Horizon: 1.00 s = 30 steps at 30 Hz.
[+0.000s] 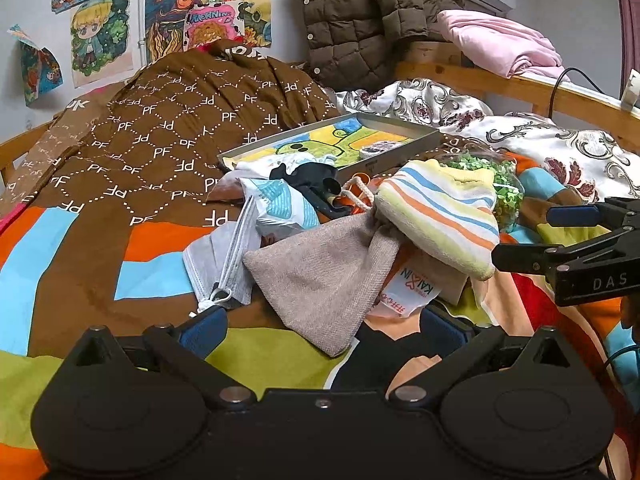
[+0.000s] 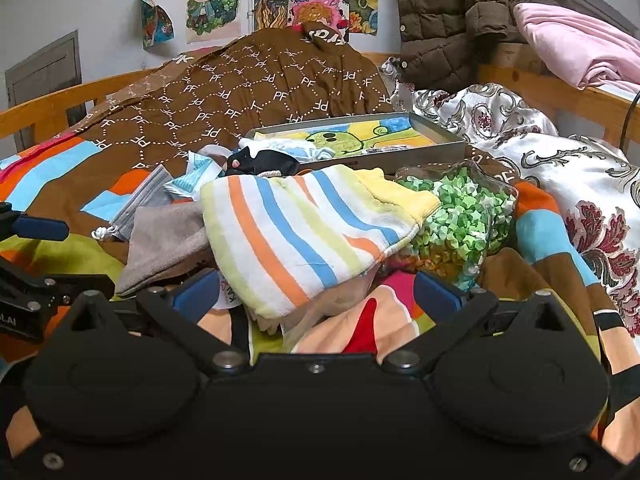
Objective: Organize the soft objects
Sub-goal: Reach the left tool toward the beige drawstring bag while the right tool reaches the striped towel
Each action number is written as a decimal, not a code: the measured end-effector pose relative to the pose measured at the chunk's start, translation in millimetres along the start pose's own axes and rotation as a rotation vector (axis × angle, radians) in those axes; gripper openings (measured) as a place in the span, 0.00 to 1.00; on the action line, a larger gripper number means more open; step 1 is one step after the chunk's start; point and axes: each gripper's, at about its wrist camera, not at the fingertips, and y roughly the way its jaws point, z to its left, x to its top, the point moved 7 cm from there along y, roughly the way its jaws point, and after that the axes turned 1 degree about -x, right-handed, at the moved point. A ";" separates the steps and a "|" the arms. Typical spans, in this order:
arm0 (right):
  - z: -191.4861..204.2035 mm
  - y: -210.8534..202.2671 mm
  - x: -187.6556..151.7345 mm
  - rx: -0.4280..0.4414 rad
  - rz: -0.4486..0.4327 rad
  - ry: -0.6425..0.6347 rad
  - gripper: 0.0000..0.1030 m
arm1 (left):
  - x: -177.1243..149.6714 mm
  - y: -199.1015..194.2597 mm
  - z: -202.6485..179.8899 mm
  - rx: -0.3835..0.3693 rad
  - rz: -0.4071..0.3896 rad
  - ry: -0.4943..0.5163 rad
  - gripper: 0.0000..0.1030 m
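Both tongs are hanging low over a messy bed (image 1: 80,280) with a colourful blocky cover. The left tongs (image 1: 320,330) are standing wide apart and are holding nothing. Between their blue fingers (image 1: 204,330) a grey-brown cloth pouch (image 1: 320,280) is lying on the bed, its corner pointing toward the camera. Just beside the pouch a grey face mask (image 1: 218,264) is lying flat with its white loops bunched up.

The right tongs (image 2: 316,292) are also spread wide, with nothing in them. A striped towel (image 2: 296,232) with orange, blue and yellow lines is lying right in front of them, resting on top of the pile and partly over the pouch (image 2: 168,240). Next to the towel a clear bag of little green stars (image 2: 460,220) is sitting. Under the towel a white packet with red letters (image 1: 412,288) is peeking out.

Behind the pile a grey tray (image 1: 400,128) is holding a bright drawing. A black thing (image 1: 308,176) is lying in front of the tray; I cannot tell what it is. A brown blanket with white letters (image 1: 180,120) is heaped further back, and a brown puffy coat (image 1: 360,12) is hanging above a pink cloth (image 1: 500,44).
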 end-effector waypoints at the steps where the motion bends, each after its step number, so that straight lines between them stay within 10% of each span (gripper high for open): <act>1: 0.1 0.3 -0.2 0.001 0.001 -0.001 0.99 | 0.0 0.1 -0.1 -0.001 0.001 0.001 0.99; 30: 18.2 34.9 18.6 0.058 -0.064 -0.121 0.99 | 32.6 50.0 9.5 -0.088 -0.036 0.194 0.98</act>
